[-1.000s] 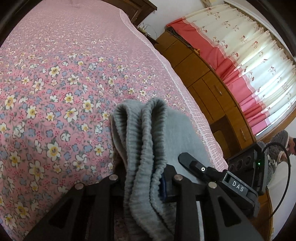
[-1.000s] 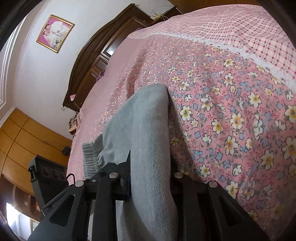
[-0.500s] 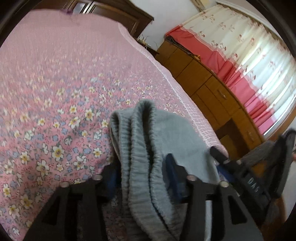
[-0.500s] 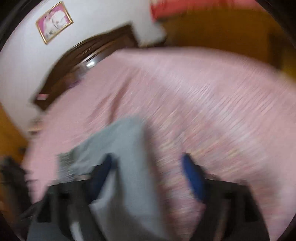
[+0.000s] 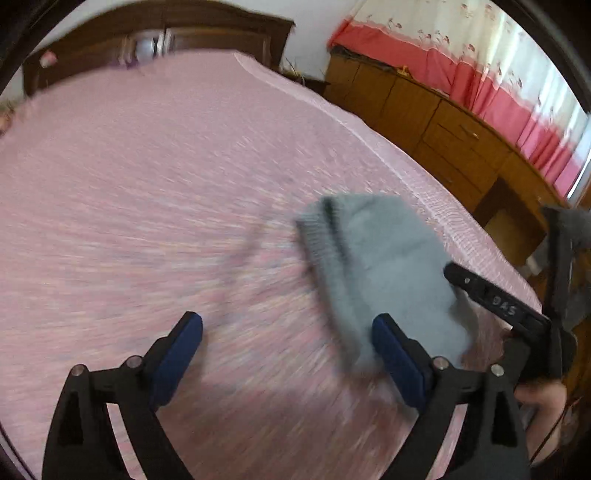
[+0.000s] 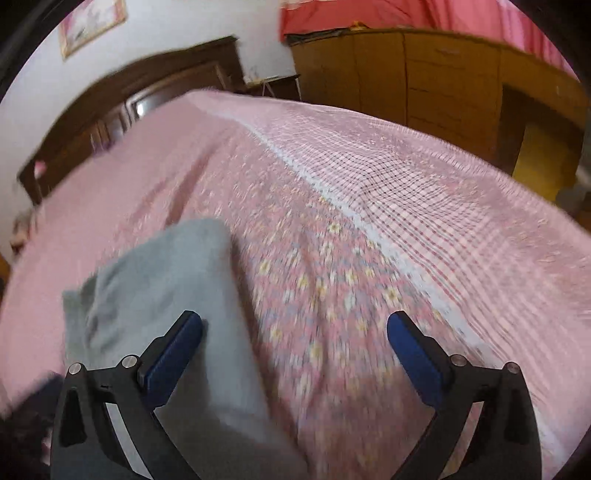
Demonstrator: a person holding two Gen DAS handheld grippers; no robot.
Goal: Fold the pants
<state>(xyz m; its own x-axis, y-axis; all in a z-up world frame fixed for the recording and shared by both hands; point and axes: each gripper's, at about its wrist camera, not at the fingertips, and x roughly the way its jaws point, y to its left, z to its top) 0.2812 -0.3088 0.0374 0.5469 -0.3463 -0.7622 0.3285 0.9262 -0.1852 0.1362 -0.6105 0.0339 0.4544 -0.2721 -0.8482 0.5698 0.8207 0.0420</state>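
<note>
Step in hand: both claws stand spread wide with nothing between their pads; the fold looks laid down, so this reads as the let-go at the end of a fold, judged from how the cloth lies
Left claw [image 5: 287, 345]: released; blue rubber pads on black plastic fingers; its right pad sits just in front of the bundle's near edge, though blur hides whether they touch
Right claw [image 6: 295, 341]: released likewise; its left pad overlaps the cloth in the right wrist view; contact cannot be told
Task's thing: soft grey knitted fleece pants [image 5: 373, 269], folded into a thick oblong bundle, lying on the bed near its right-hand edge; a ribbed, gathered band shows along the bundle's left side in the left wrist view
Bed: pink cotton bedspread printed with small yellow and white flowers [image 6: 332, 295]; a checked pink border beyond a white lace strip; smeared by motion blur
Next move, as a judgement: if another fold is wanted, each claw must close on a thick multi-layer edge; the fleece is springy and may slip or reopen; otherwise pat the bundle flat
Surroundings: dark carved wooden headboard [image 5: 159, 29]; orange-brown wooden cabinets [image 6: 424, 74]; red and white patterned curtain [image 5: 480, 74]
</note>
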